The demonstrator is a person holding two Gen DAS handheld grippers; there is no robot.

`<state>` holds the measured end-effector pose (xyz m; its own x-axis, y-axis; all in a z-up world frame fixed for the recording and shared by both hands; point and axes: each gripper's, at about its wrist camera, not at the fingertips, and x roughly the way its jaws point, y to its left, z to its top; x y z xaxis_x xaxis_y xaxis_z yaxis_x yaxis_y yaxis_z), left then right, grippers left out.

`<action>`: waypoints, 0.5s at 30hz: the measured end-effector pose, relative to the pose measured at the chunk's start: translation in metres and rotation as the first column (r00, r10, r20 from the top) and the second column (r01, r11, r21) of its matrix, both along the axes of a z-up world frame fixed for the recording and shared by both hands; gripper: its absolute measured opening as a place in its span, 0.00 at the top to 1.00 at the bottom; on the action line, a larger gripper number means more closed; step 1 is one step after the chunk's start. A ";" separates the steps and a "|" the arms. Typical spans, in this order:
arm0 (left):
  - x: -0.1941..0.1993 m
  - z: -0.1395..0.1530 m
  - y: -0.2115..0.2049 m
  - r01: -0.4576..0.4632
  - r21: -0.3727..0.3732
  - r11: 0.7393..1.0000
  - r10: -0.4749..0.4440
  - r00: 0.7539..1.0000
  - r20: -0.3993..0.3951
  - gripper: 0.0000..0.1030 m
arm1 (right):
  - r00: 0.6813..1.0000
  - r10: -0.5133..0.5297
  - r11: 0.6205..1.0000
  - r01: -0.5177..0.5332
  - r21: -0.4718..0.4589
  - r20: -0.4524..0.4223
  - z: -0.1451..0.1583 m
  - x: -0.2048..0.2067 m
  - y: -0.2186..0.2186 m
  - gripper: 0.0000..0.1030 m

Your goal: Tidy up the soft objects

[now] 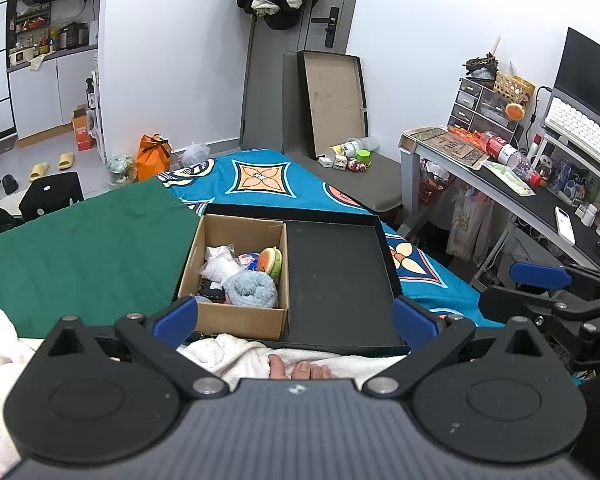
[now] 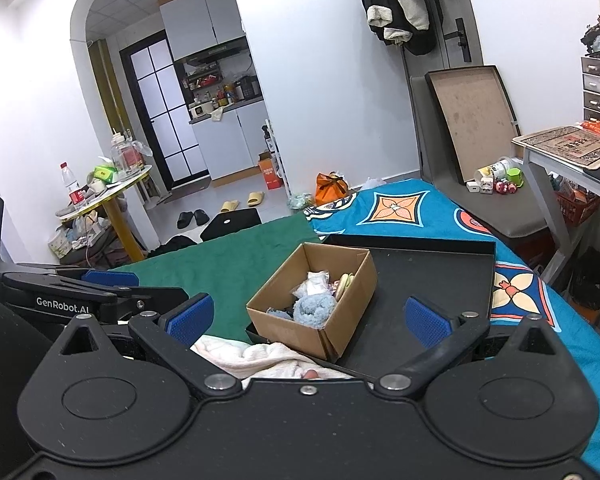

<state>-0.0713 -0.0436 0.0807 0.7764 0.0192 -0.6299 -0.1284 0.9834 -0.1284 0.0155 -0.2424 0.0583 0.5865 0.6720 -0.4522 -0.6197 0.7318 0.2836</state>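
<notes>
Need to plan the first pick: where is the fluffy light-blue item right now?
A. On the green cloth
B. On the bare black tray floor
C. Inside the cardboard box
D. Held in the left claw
C: the fluffy light-blue item lies inside the cardboard box among the other soft things; both claws are open and hold nothing.
</notes>
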 end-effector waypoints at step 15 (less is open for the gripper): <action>-0.004 0.002 -0.002 0.000 0.029 1.000 0.000 1.000 0.009 0.00 | 1.000 0.003 1.000 -0.003 0.012 -0.013 -0.002 0.001 -0.001 0.00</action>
<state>-0.0755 -0.0459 0.0822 0.7820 0.0373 -0.6221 -0.1277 0.9866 -0.1013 0.0161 -0.2435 0.0566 0.5788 0.6787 -0.4520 -0.6178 0.7268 0.3003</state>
